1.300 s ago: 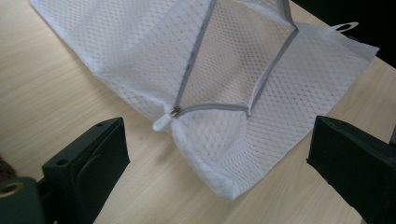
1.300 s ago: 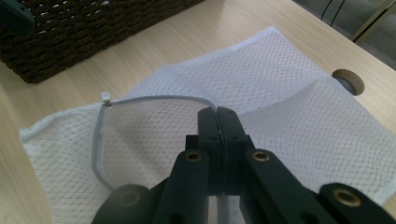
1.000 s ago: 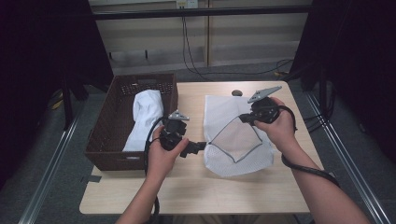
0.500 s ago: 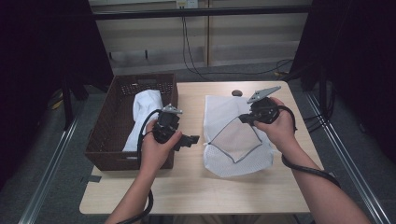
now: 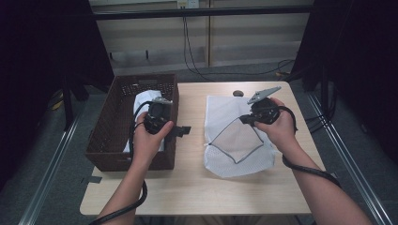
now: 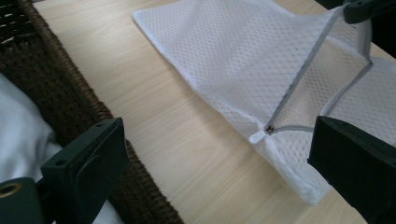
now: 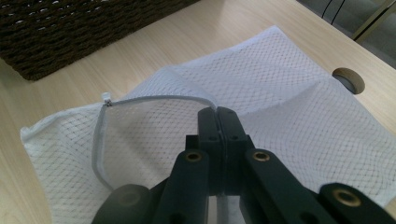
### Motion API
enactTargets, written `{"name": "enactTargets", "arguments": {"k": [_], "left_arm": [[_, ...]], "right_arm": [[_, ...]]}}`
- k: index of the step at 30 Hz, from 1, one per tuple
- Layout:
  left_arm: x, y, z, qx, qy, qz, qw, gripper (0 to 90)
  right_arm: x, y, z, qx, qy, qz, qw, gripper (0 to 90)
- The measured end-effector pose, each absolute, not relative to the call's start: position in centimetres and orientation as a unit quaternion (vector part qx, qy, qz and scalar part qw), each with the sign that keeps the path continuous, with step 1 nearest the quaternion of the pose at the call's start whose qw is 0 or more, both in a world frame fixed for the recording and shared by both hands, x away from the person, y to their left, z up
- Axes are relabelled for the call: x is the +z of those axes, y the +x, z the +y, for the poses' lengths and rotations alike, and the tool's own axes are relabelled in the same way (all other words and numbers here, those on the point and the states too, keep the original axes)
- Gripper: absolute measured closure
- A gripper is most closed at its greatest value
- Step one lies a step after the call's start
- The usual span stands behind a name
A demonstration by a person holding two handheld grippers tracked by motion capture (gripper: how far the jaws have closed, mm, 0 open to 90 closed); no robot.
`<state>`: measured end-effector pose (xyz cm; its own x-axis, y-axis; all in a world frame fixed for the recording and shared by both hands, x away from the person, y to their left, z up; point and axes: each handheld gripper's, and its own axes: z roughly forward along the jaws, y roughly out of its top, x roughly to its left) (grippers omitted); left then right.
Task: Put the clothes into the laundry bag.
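Right fingers (image 7: 218, 122) clamping mesh bag (image 5: 234, 136) zipper edge, basket (image 5: 105, 136) holding white cloth (image 5: 141, 101)

The high view is dim, dark toward nine and three o'clock, and only the surface (image 5: 197, 187) is evenly lit, perhaps from overhead. Both gripper views are bright and soft-shadowed, and nearby fingers (image 6: 88, 163) blur slightly.

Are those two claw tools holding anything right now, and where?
The right gripper pinches the mesh bag by its zipper edge, lifting it open. The left gripper holds nothing.
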<state>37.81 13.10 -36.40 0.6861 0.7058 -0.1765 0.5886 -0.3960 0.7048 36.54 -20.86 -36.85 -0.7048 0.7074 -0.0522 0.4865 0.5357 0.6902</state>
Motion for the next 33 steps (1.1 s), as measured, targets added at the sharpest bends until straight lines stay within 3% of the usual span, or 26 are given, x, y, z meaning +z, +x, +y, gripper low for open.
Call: {"name": "enactTargets", "arguments": {"k": [33], "left_arm": [[-38.2,42.5,18.1,0.103,0.812,0.458,0.346,4.2]], "right_arm": [[-37.0,37.0,-20.9,0.335,0.347,0.862,0.154,90.0]]}}
